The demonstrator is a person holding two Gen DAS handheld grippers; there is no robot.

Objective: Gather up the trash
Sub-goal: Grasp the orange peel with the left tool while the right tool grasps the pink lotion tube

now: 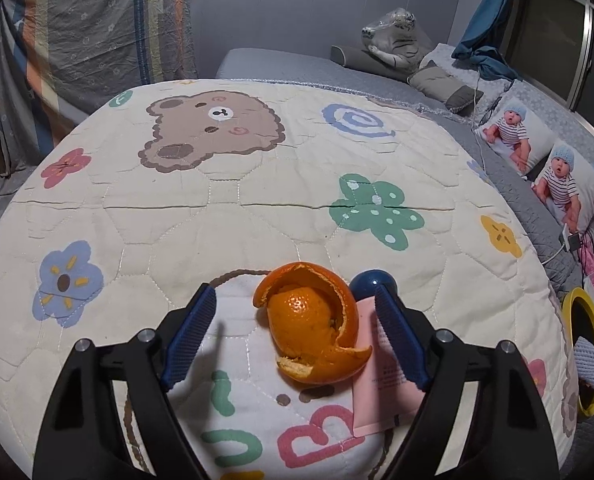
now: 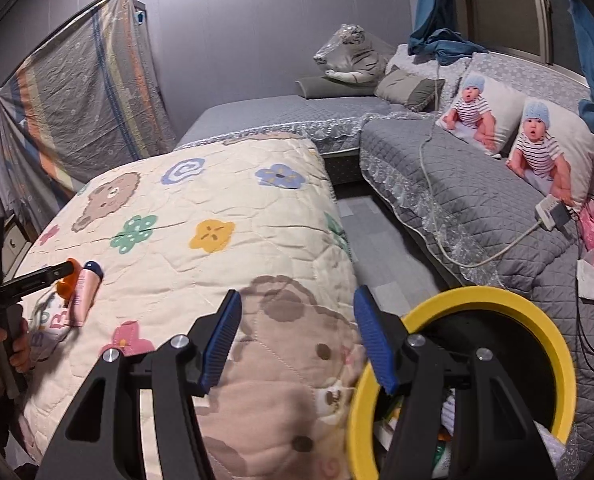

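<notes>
An orange peel [image 1: 313,324], curled like a shell, lies on the cartoon-print quilt [image 1: 257,208]. My left gripper [image 1: 295,294] is open and straddles the peel; its blue pads stand clear on both sides. Right beside the peel lies a pink tube [image 1: 381,396] with a dark blue cap. The right wrist view shows the peel [image 2: 66,286] and tube [image 2: 84,290] far left, under the left gripper [image 2: 57,270]. My right gripper [image 2: 297,300] is open and holds nothing, over the quilt's near corner beside the yellow-rimmed bin [image 2: 537,312], which holds several bits of trash.
The bin [image 1: 589,308] stands on the floor off the quilt's right edge. A grey quilted bed [image 2: 457,200] with baby-print pillows [image 2: 553,152], a white charger and cable [image 2: 553,210] and a plush tiger [image 2: 349,56] lies beyond. A narrow floor strip [image 2: 377,240] separates bed and quilt.
</notes>
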